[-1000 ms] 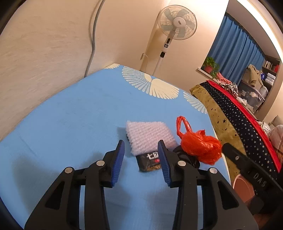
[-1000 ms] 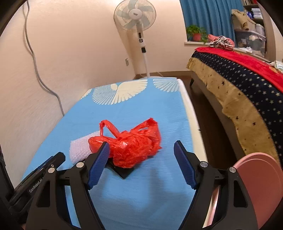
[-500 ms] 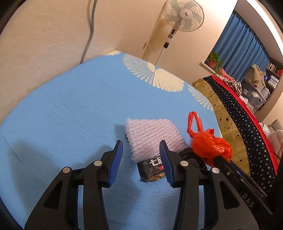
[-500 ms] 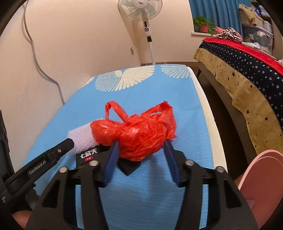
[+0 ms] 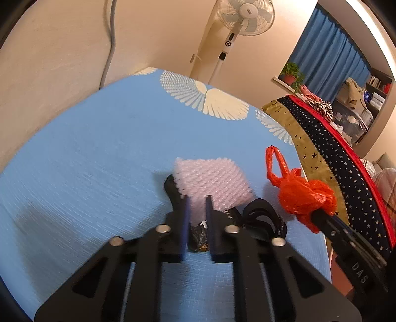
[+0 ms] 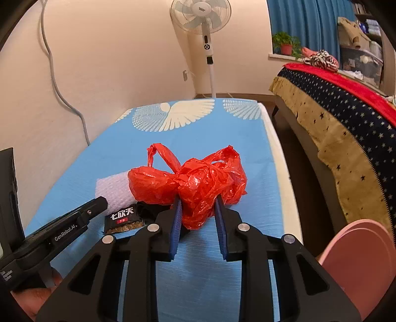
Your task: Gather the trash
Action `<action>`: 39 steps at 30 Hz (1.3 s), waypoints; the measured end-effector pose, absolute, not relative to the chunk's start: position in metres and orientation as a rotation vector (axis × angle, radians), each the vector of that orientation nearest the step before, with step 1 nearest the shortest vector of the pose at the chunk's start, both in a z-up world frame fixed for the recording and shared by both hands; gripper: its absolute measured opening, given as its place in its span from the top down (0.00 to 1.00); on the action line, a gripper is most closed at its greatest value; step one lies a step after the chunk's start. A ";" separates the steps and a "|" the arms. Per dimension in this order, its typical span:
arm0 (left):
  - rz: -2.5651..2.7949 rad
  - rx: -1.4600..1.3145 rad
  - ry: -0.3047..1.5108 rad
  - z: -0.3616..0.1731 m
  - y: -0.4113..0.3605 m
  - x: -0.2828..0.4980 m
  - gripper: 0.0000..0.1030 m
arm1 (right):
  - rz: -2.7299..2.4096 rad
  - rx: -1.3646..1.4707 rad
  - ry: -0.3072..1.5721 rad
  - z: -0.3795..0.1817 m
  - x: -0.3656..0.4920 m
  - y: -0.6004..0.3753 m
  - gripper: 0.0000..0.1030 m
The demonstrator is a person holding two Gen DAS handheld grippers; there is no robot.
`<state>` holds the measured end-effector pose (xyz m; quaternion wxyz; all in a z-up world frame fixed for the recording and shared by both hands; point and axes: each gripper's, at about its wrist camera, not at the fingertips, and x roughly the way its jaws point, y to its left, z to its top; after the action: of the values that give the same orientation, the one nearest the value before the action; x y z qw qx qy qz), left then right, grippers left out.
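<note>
The left hand-held gripper (image 5: 197, 218) has just been closing, and its blue pads now stand almost together on the near edge of the white bubble-wrap pad (image 5: 212, 182) and the dark snack wrapper (image 5: 199, 237) under it, pinching them. Both lie on the blue mat with white wing prints (image 5: 99, 161), near its right side. Just right of them sits a black looped strap (image 5: 262, 218), partly tucked under the other trash.

The right hand-held gripper (image 6: 198, 215) has also just been closing. Its jaws stand narrowly apart with the lower, crumpled part of the red plastic bag (image 6: 198, 183) squeezed between the blue pads, which press on the plastic from both sides. The rest of the bag bulges beyond the fingertips, one handle loop standing up at its left. In the right wrist view the snack wrapper (image 6: 122, 218) lies flat to the left of the bag, with the bubble-wrap pad (image 6: 112, 190) just beyond it and the tip of the left hand-held gripper (image 6: 96, 205) over them.

A pedestal fan (image 6: 201, 22) stands at the far end of the mat against the cream wall, where a grey cable (image 6: 61, 96) hangs down. To the right is a bed with a star-patterned blanket (image 6: 346, 111), and a pink round object (image 6: 358, 260) sits low at the near right. Blue curtains (image 5: 329, 57) and a potted plant (image 5: 292, 74) are at the far right.
</note>
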<state>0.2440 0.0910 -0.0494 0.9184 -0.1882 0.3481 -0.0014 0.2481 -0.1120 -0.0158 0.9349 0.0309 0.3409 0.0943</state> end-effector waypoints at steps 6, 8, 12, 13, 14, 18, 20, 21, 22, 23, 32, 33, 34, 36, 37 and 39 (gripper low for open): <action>-0.017 -0.357 0.674 -0.034 0.089 0.233 0.94 | 0.181 0.048 0.669 -0.001 0.232 -0.121 0.76; -0.019 -0.342 0.661 -0.027 0.089 0.228 0.94 | 0.178 0.046 0.660 0.004 0.224 -0.125 0.76; -0.025 -0.308 0.634 -0.015 0.086 0.213 0.95 | 0.173 0.052 0.656 0.011 0.207 -0.132 0.76; -0.027 -0.301 0.629 -0.012 0.086 0.210 0.95 | 0.174 0.052 0.653 0.013 0.204 -0.133 0.76; -0.031 -0.297 0.620 -0.008 0.085 0.205 0.95 | 0.177 0.049 0.647 0.016 0.198 -0.135 0.76; -0.045 -0.260 0.595 0.003 0.079 0.191 0.95 | 0.178 0.042 0.635 0.025 0.181 -0.141 0.76; -0.054 -0.239 0.583 0.010 0.075 0.182 0.95 | 0.175 0.043 0.626 0.029 0.172 -0.146 0.76; -0.057 -0.232 0.577 0.012 0.074 0.178 0.95 | 0.173 0.043 0.621 0.032 0.167 -0.149 0.76; -0.063 -0.224 0.569 0.016 0.071 0.172 0.95 | 0.171 0.044 0.617 0.034 0.163 -0.151 0.76; -0.068 -0.220 0.564 0.018 0.070 0.168 0.95 | 0.169 0.045 0.612 0.037 0.158 -0.153 0.76; -0.119 -0.169 0.520 0.040 0.051 0.123 0.95 | 0.159 0.047 0.560 0.065 0.116 -0.176 0.76; -0.123 -0.164 0.515 0.042 0.049 0.118 0.95 | 0.157 0.048 0.555 0.067 0.111 -0.179 0.76; -0.129 -0.161 0.509 0.045 0.047 0.113 0.95 | 0.155 0.048 0.550 0.069 0.108 -0.180 0.76; -0.141 -0.165 0.499 0.049 0.044 0.105 0.95 | 0.152 0.047 0.539 0.072 0.097 -0.186 0.76; -0.147 -0.168 0.495 0.050 0.043 0.102 0.95 | 0.151 0.047 0.536 0.073 0.094 -0.188 0.76; -0.156 -0.166 0.484 0.055 0.037 0.094 0.95 | 0.145 0.042 0.533 0.074 0.084 -0.194 0.76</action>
<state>0.0944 0.0369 0.0550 0.9644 -0.0821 0.2390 -0.0772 0.0842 -0.1944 0.0738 0.9619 0.0209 0.2630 0.0716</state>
